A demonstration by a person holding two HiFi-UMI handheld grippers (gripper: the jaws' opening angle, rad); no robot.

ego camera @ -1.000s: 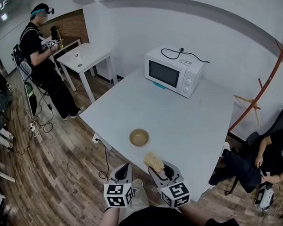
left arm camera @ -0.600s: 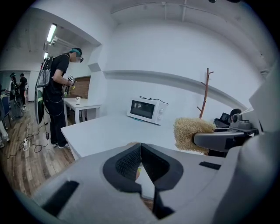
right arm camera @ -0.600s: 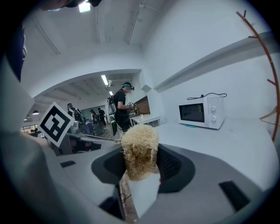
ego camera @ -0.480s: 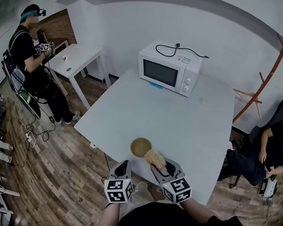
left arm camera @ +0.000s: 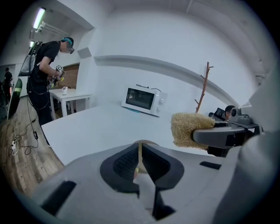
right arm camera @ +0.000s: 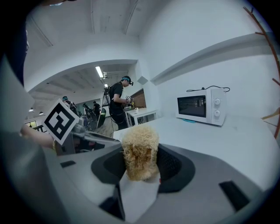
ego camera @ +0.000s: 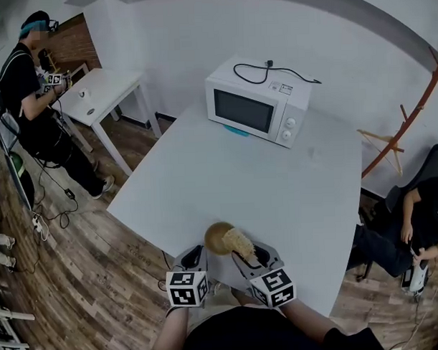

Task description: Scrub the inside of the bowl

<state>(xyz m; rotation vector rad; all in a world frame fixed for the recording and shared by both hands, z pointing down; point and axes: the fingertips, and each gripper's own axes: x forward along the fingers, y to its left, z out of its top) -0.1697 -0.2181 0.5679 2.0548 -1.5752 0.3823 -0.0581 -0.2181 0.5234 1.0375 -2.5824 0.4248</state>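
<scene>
Tan bowl [ego camera: 215, 236] at the near edge of the white bench [ego camera: 277, 183]. Straw-coloured scrubber [ego camera: 239, 243] clamped in the right gripper [ego camera: 249, 257], overlapping the bowl's right rim in the head view. Jaws of the left gripper [ego camera: 195, 256] closed together on nothing, just beside the bowl's left side. Farther back on the bench, a white microwave [ego camera: 256, 105]. Beyond, a standing person [ego camera: 29, 77] at a small white table [ego camera: 105, 92]; a seated person [ego camera: 422, 232] at right.

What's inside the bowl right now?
The bowl shows only bare brown interior on its left; the loofah scrubber in the right hand-held gripper covers its right side.
</scene>
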